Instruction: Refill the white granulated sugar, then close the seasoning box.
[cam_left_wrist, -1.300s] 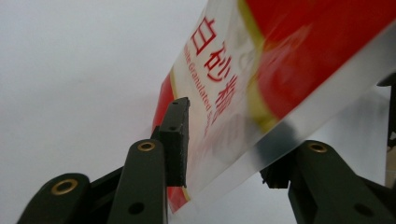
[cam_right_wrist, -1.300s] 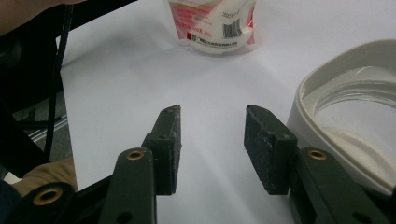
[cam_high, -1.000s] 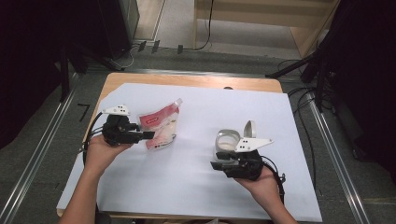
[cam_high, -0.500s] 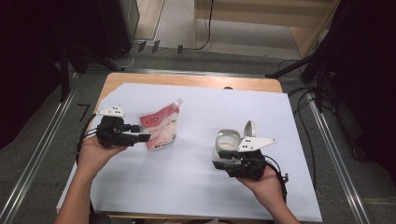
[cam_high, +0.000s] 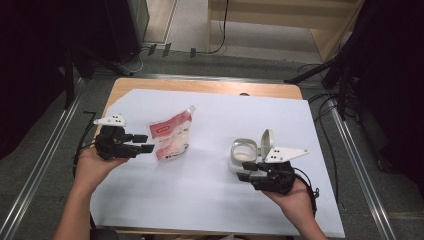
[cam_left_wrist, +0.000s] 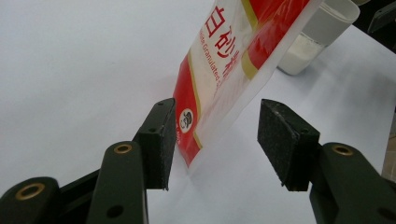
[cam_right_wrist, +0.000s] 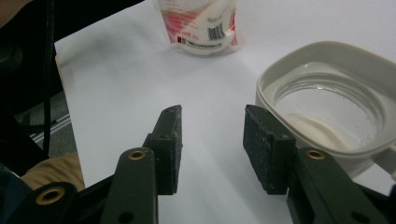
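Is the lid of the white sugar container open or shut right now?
Open. The container's hinged lid stands upright behind the rim, and the right gripper view looks straight into its mouth.

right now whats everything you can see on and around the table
sugar pouch: 1, red and white with red lettering, lying left of centre on the sheet, its near corner between the left gripper's open jaws
container: 1, off-white with a clear inside and flip lid standing open, some white powder in it, right of centre
sheet: 1, white, covering most of the tabletop
table: 1, light wood, bare strip along the far edge
cables: several, black, on the grey floor to the right
left gripper: 1, black, jaws have just been opening, pads off the pouch
right gripper: 1, black, jaws open with nothing between them, beside the container
hands: 2, one on each gripper
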